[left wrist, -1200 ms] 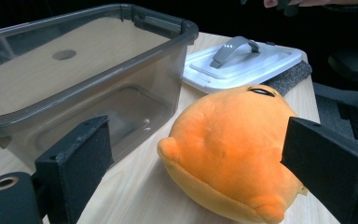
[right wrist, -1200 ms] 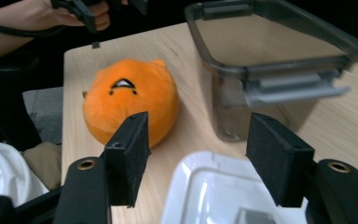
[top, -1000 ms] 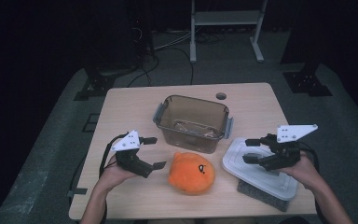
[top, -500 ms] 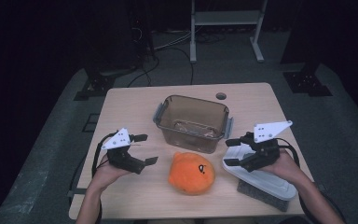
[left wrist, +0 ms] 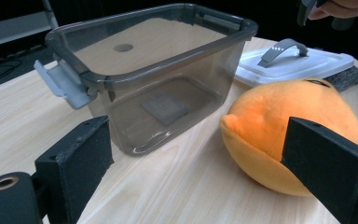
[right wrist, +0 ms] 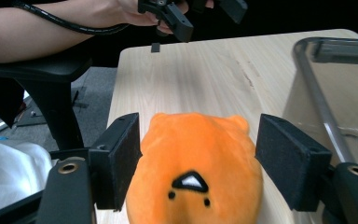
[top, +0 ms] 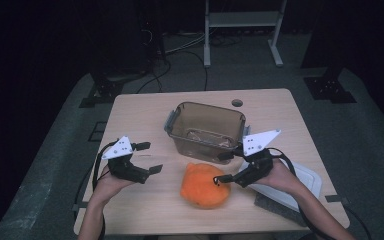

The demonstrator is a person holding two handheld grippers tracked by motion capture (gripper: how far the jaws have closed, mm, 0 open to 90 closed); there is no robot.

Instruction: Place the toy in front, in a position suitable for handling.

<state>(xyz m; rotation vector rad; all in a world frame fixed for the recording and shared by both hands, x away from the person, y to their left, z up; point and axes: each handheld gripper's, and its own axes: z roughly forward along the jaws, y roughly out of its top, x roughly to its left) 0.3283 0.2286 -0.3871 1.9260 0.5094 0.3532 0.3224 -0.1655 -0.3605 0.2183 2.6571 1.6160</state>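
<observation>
Orange plush toy (top: 203,185) lies on the table (top: 145,112) before the empty clear bin (top: 206,129), not yet gripped. My right gripper (top: 223,167) straddles it, jaws apart; my left gripper (top: 146,158) waits open nearby. Grasping and binning remain, I judge.

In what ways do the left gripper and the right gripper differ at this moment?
The right gripper has its jaws on either side of the orange plush toy, while the left gripper is apart from it, over bare table. The right one is beside the brown bin; the left is farther away. Both are open.
</observation>
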